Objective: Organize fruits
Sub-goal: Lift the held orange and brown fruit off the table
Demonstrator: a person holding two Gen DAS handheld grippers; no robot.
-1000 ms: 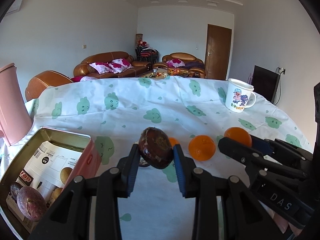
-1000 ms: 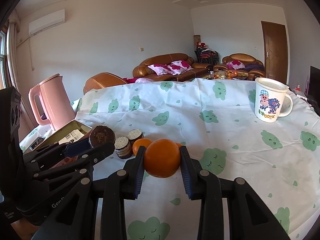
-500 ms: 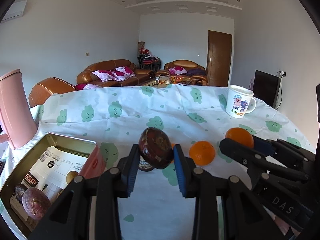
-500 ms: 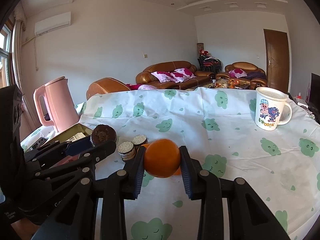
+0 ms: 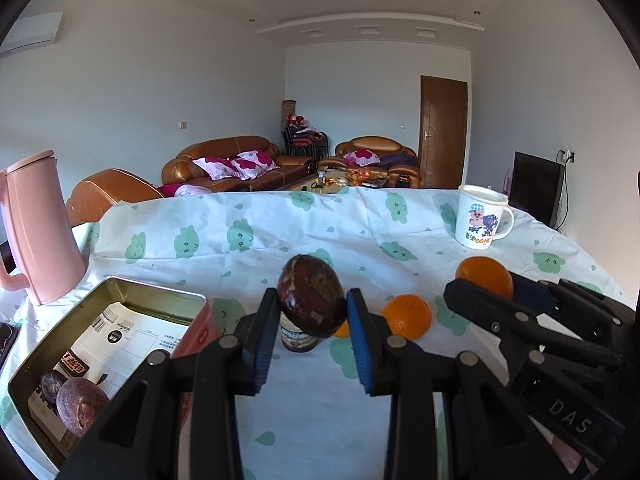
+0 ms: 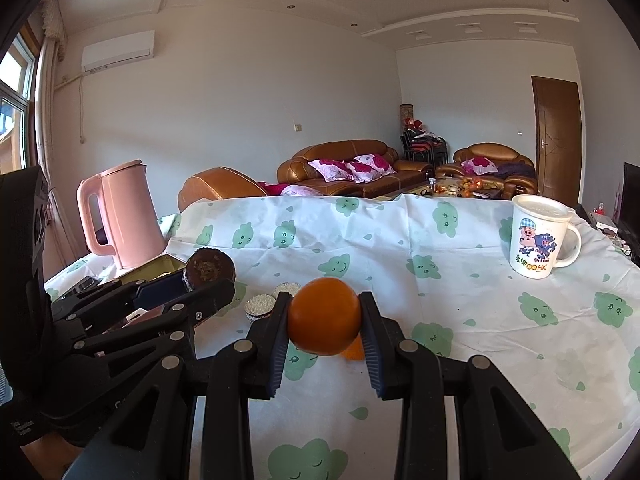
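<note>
Both claws loaded, off the tabletop (image 5: 304,408). Left claw (image 5: 312,312) pinching dark maroon wrinkled passion fruit (image 5: 312,296); right claw (image 6: 324,322) pinching round orange mandarin (image 6: 324,316). Imo carry passion fruit over gold metal tin (image 5: 160,292) w/ its likes, lower inside, then release.

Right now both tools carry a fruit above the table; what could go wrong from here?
1. The left tool pinches the dark fruit only at its sides; it may slip out.
2. The right tool, holding the orange, is close to the left one; they may collide near the tin box.
</note>
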